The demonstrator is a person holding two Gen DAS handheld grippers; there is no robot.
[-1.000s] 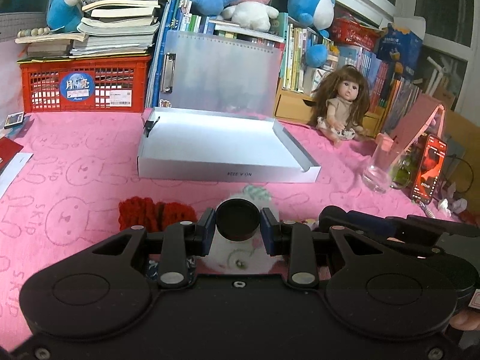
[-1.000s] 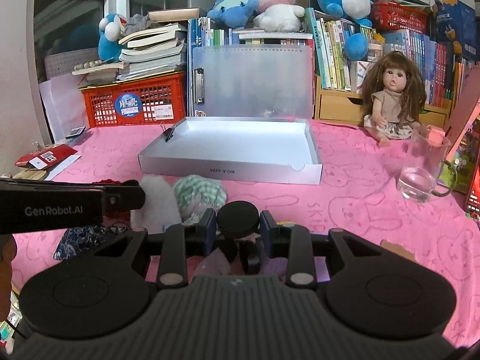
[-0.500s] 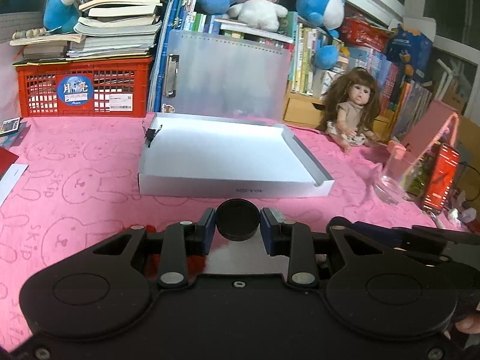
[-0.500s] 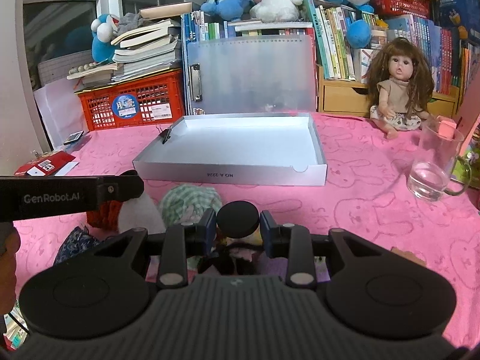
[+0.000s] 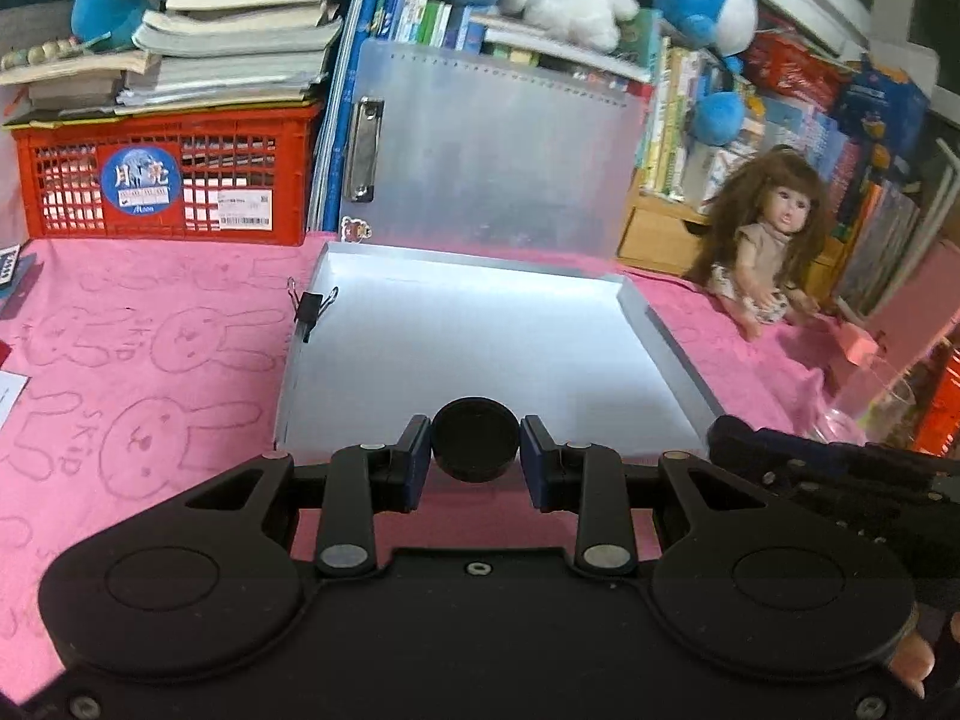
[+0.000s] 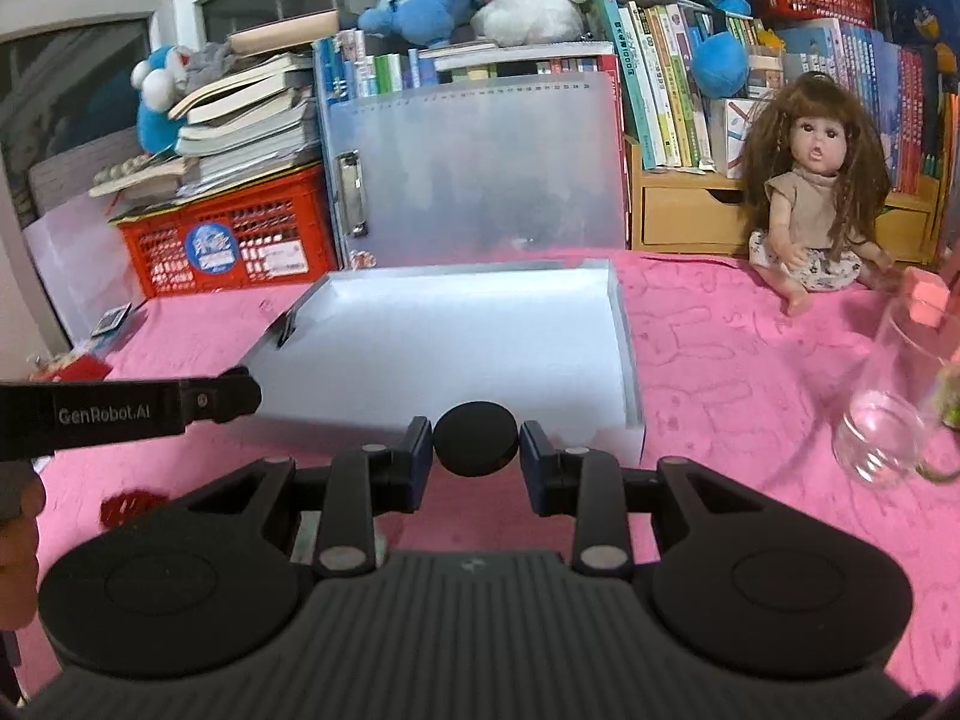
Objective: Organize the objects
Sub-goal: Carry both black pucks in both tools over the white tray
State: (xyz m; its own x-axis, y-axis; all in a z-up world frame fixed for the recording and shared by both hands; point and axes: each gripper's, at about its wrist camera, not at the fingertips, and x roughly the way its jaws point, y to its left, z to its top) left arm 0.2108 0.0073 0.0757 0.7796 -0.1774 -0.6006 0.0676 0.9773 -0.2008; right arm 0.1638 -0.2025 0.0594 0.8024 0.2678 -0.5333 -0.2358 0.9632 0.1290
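- Both tools moved fwd across the table (image 5: 150, 360) in the last sec; views now sit at the near edge of the white tray (image 5: 660, 324), which was well ahead before.
- Left tool (image 5: 474, 468): jaws at narrowest. Nothing seen btwn the pads except a black disc, prob. part of the rig. Can't tell if anything is carried underneath.
- Right tool (image 6: 476, 468): gap narrow and unchanged. Pale cloth scrap (image 6: 303, 540) shows through its frame, low left. Can't tell if gripped or just lying on the table below.
- Cloth pile (red knit, green check, white) that filled the foreground 1 s ago is mostly out of view. Only the red knit piece (image 6: 126, 504) left visible, on the table, near-left, short of the tray.
- Tray interior bare; binder clip (image 5: 309, 309) on its left wall.
- Glass mug (image 6: 882, 438) to the right, well apart from the tray. Doll (image 6: 816, 210), red crate (image 5: 180, 192) and clear folder (image 5: 492, 168) along the back.
- Read: prob. a carry/approach leg to the tray, no drop yet. Red knit piece still to be collected.
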